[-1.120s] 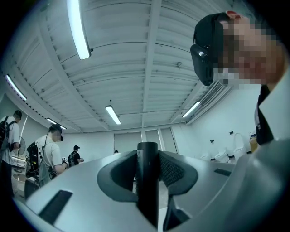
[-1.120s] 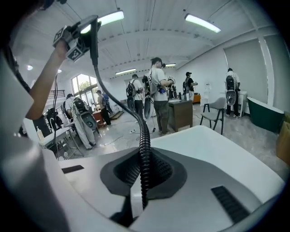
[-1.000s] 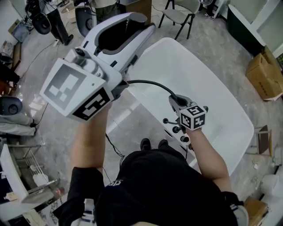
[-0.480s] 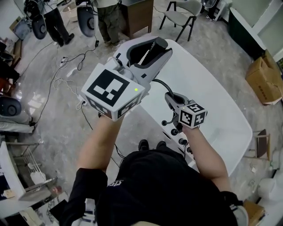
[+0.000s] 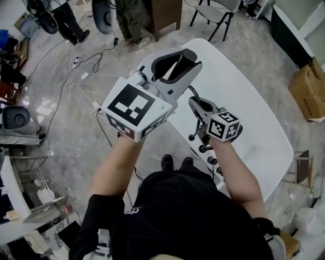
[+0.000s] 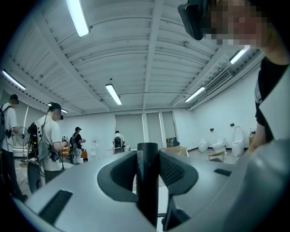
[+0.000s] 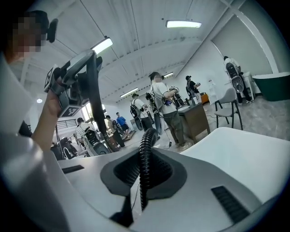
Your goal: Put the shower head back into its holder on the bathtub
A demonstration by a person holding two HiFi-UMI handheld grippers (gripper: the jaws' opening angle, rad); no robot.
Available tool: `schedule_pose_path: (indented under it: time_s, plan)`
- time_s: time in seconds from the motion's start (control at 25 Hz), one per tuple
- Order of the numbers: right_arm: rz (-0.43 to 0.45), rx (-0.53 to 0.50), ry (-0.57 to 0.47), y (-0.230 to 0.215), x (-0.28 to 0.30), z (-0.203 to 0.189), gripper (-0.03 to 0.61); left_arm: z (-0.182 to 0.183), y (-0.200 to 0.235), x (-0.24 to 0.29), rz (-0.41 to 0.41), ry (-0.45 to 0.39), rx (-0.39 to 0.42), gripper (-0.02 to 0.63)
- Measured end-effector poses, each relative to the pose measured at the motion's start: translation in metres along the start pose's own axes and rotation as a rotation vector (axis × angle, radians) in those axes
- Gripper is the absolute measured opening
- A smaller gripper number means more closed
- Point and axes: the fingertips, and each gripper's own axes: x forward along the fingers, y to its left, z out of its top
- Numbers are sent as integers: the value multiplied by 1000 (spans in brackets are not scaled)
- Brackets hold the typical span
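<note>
Shower head (image 6: 147,195) is pinched by its handle in the left hand-held gripper (image 6: 147,155). Just beside it, the right hand-held gripper (image 7: 144,174) clamps the hose (image 7: 146,138). If the hose pulls taut, it could twist the handle loose over the bathtub (image 5: 249,101) below.

Two grasping tools: left hand-held gripper (image 5: 176,62) and right hand-held gripper (image 5: 196,104). One white bathtub (image 5: 254,117), one black shower head (image 6: 147,181), one ribbed black hose (image 7: 145,154), one folding chair (image 5: 216,14), one large cardboard box (image 5: 307,86).
</note>
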Motion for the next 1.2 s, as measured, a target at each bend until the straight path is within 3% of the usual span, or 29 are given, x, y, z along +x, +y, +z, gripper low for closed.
schedule_pose_path:
  time_s: [0.28,0.52,0.72,0.96,1.2]
  plan:
    - [13,36,-5,-17,9,-14,32,-9,4,-4,29,19,-24,143]
    - [-14,152,9,-53,16,-66,32,-55,-3,-9,33,82,-67,143]
    - [-45,185,96,-66,23,-116,42,-92,4,-12,39,123,-103,143]
    - [-121,213,212,-73,6,-173,125,-114,4,-14,12,119,-153,143]
    - [-157,199,164,-59,-19,-154,121,-98,6,-24,-22,72,-198,143]
